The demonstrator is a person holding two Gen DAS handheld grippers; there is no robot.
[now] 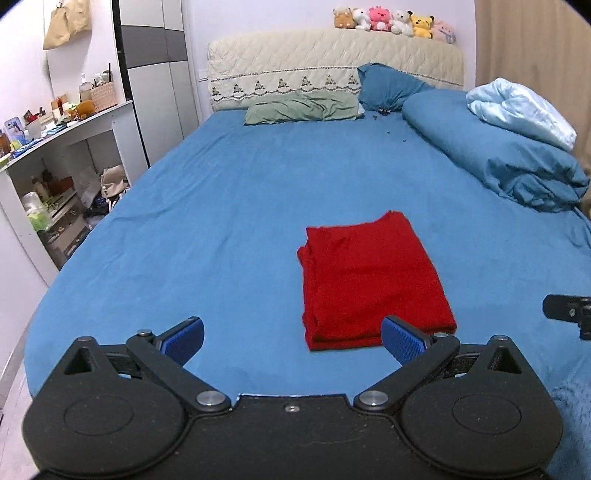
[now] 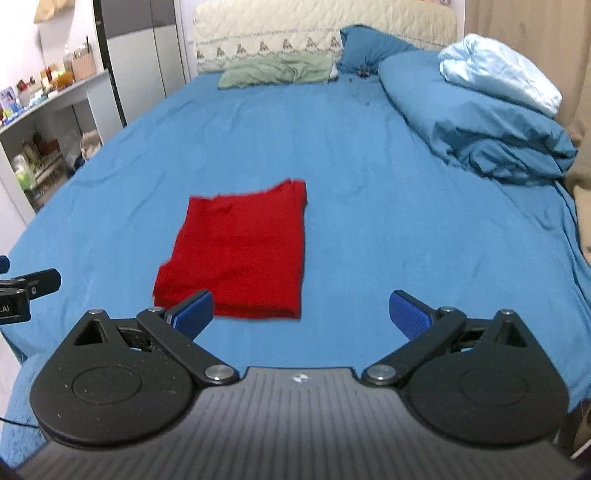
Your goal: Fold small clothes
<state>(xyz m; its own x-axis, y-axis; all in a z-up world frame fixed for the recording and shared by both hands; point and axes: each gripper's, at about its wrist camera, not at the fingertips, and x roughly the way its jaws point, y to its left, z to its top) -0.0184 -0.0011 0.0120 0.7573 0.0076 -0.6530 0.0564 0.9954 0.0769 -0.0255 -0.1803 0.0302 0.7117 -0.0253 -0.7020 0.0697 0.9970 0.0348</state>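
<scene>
A red garment (image 1: pixel 373 280) lies folded into a neat rectangle on the blue bed sheet (image 1: pixel 221 206); the right wrist view shows the same red garment (image 2: pixel 240 251) left of centre. My left gripper (image 1: pixel 291 339) hangs above the bed's near edge, open wide, with nothing between its blue pads (image 1: pixel 184 339). Its right pad overlaps the garment's near corner in the picture only. My right gripper (image 2: pixel 301 314) is likewise open and empty, raised above the sheet to the right of the garment. Each gripper's tip shows at the edge of the other's view.
A rolled blue duvet (image 1: pixel 498 155) with a pale blue blanket (image 1: pixel 524 107) lies along the right side. A green pillow (image 1: pixel 303 107) and a blue pillow (image 1: pixel 388 86) rest at the headboard, plush toys (image 1: pixel 395 20) on top. White shelves (image 1: pixel 62 173) stand left of the bed.
</scene>
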